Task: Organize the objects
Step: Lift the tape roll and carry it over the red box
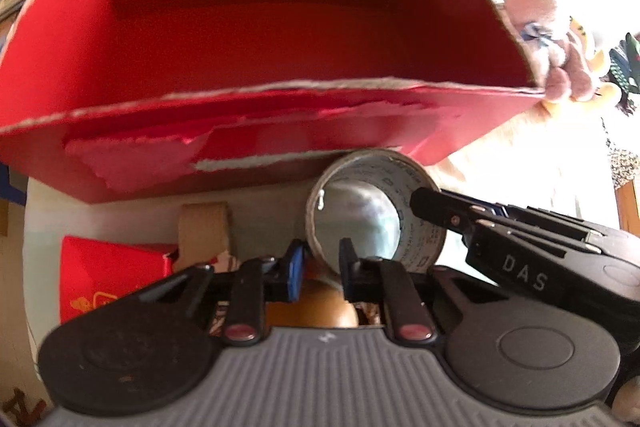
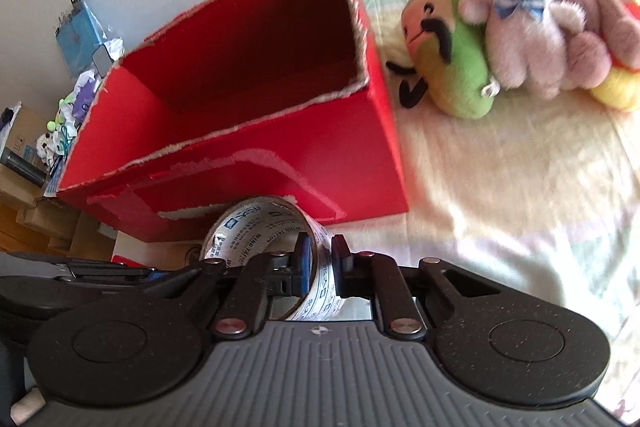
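Both of your grippers are clamped on the same roll of printed packing tape (image 2: 276, 247), held just in front of the torn near wall of the open red cardboard box (image 2: 256, 131). Your right gripper (image 2: 320, 263) has its two pads pinching the tape band from inside and outside the ring, on the roll's right side. Your left gripper (image 1: 322, 263) grips the lower rim of the roll (image 1: 376, 207) the same way, one finger inside the core and one outside.

In the left wrist view, the right gripper's black arm reaches in from the right and carries the white letters "DAS" (image 1: 524, 277). The tape's white band bears repeated blue print; "WING TAI TAPE" seems to run along it, though the small characters around it are too blurred to read.

The box stands open, its top edges ragged, its inside showing only red walls and floor. To its right, on the pale bedcover (image 2: 500, 187), lie a green plush with a black moustache (image 2: 444, 59), a pink plush with a blue bow (image 2: 524, 19) and a yellow plush (image 2: 612, 27). Below the roll in the left wrist view sits a smaller red carton (image 1: 104, 279) with gold printing, unreadable.
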{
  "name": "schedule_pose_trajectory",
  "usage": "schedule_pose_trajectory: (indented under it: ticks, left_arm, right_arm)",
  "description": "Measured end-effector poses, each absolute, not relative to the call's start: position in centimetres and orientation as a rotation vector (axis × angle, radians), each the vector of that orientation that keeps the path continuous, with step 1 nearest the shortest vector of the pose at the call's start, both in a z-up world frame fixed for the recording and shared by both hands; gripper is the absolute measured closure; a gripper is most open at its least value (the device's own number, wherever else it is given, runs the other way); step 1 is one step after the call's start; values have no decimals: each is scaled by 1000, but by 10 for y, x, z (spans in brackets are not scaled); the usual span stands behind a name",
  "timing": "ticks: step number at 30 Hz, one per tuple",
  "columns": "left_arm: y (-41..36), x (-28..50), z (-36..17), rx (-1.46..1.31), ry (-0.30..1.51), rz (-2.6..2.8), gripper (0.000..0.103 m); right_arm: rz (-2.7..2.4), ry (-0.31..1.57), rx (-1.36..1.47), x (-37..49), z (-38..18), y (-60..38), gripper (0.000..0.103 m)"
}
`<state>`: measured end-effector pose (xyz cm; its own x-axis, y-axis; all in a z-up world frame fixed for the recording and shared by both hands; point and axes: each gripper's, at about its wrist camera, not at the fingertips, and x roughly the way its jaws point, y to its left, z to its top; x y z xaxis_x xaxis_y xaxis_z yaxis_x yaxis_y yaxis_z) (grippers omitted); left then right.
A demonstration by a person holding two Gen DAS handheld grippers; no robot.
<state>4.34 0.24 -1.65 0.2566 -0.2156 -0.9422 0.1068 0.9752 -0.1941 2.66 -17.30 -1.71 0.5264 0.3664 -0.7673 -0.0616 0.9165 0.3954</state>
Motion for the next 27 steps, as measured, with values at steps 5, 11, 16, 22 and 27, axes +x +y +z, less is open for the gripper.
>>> schedule_pose_trajectory:
  ticks: [5, 11, 16, 22, 27]
  left_arm:
    - [-11, 40, -1, -64, 1234, -282, 91]
    - [-28, 28, 47, -35, 1087, -431, 91]
    - [-41, 23, 73, -40, 965, -520, 91]
    - [-30, 24, 120, -48, 841, -522, 91]
    - [-12, 59, 127, -70, 855, -463, 91]
  right_arm:
    - [248, 921, 318, 12, 8, -191, 91]
    - [207, 830, 301, -3, 51, -212, 91]
    - [179, 753, 288, -13, 84, -218, 90]
    - [198, 632, 223, 1, 111, -203, 90]
    - [230, 633, 212, 36, 108, -187, 91]
